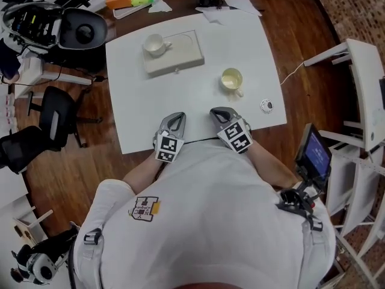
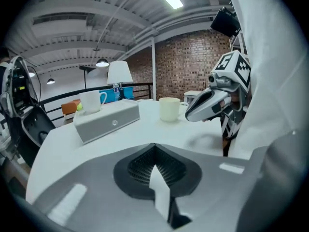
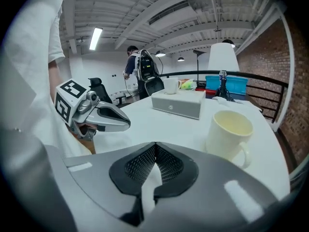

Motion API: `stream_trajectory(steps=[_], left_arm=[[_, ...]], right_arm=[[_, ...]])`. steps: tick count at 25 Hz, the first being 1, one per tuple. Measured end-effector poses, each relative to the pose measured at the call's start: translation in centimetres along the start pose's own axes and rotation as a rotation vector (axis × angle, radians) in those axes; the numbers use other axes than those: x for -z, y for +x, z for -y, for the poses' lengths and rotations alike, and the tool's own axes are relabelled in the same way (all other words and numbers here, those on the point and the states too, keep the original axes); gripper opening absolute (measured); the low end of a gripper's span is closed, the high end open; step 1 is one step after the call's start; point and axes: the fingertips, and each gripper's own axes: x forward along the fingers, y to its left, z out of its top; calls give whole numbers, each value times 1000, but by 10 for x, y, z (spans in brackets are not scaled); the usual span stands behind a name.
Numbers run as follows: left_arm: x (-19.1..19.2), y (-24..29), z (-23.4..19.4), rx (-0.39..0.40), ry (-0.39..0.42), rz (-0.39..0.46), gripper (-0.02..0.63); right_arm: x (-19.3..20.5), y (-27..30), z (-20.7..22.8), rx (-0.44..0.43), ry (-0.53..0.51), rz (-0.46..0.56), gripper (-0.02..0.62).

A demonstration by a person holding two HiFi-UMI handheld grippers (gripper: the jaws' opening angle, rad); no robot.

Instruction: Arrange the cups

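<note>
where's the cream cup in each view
Head view: cream cup right of centre, right of the grey box.
Left gripper view: cup at centre, right of the box.
Right gripper view: cup near right, box behind, to its left.
Shared landmark: the grey box.

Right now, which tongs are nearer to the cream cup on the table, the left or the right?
Right. The right tongs are just short of the cream cup, on its near side; the left tongs are beside them, farther off to the left.
</note>
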Motion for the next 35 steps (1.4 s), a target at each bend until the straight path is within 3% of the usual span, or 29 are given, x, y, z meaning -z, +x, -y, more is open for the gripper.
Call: stream_trajectory(steps=[5,21,35], left_arm=[[15,1,15,27,-79,-44,6],[9,12,29,49,-69,-89,6],[1,14,30,39,-42,-59,6]], right_arm=[[5,-4,1,-6,-11,-5,0],[9,-10,11,-9,-8,8,0],[12,-9,12,-12,-1,15,0]])
